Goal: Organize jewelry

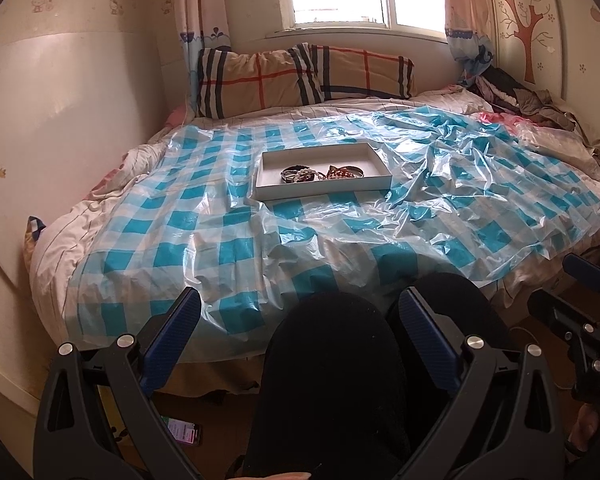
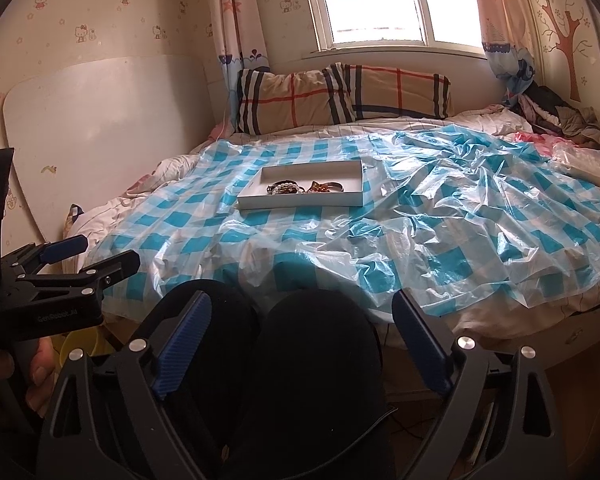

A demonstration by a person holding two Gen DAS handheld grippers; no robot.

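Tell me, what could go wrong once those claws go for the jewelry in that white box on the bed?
The bracelets lie bunched together in the white tray, so grabbing one could snag and drag out another. The tray sits on a crinkled plastic sheet over soft bedding, so a push might slide or tip it. Both the left gripper and right gripper hang open near the person's knees, far from the tray; the long reach may wobble.

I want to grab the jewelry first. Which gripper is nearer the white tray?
Neither clearly. The left gripper and right gripper both hang open over the knees, well short of the white tray on the bed.
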